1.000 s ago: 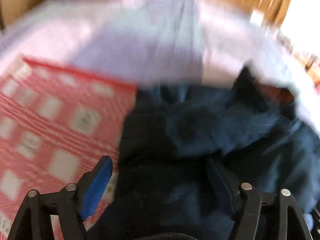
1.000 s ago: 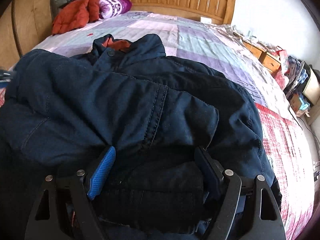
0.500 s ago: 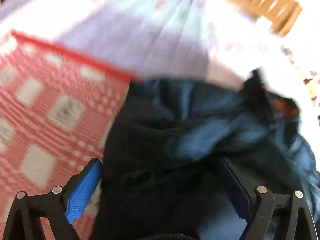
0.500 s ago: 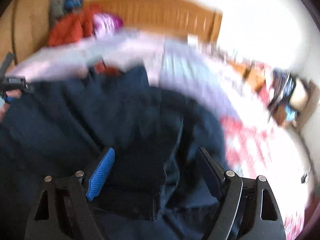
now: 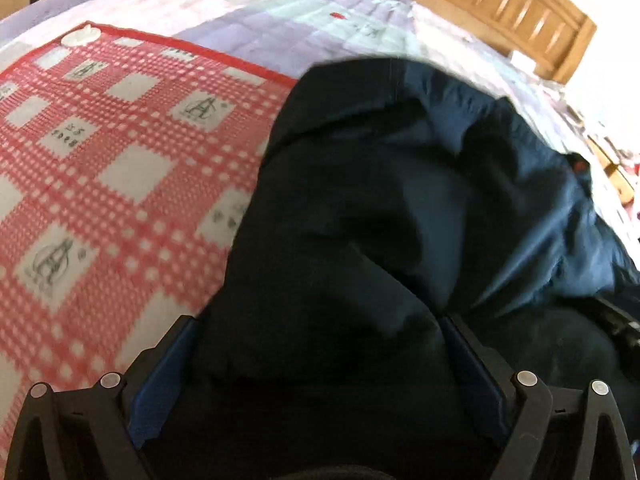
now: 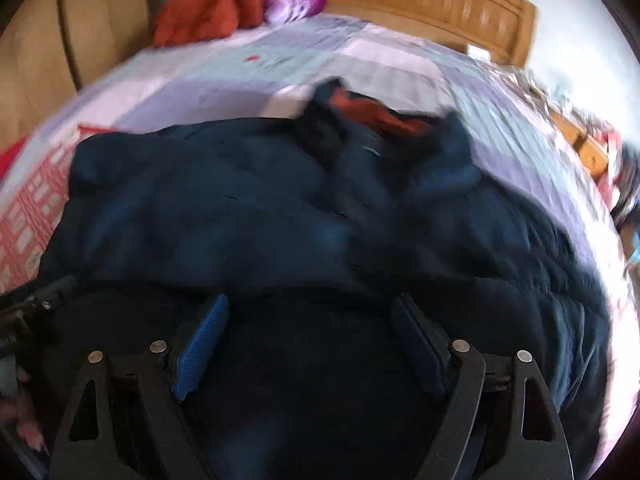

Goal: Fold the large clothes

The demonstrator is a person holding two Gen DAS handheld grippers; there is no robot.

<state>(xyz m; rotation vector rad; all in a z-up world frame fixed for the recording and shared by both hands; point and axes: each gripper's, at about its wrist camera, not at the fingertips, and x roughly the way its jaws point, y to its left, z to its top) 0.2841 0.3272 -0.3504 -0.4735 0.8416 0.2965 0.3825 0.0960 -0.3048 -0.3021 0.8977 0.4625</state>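
So we've got the dark navy jacket (image 6: 280,208) heaped on the bed (image 6: 360,64), filling the lower and middle part of both views, its collar with orange lining toward the wooden headboard (image 6: 420,4) at the top. Our left gripper (image 5: 320,360) has just been opening and sits spread wide with jacket fabric bunched between its fingers. Our right gripper (image 6: 312,340) is spread too, over dark cloth. A red checked blanket (image 5: 100,168) fills the left of the left view.

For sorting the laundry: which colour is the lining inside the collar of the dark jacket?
Orange-red lining, inside the navy jacket's collar; the right wrist view shows it best.
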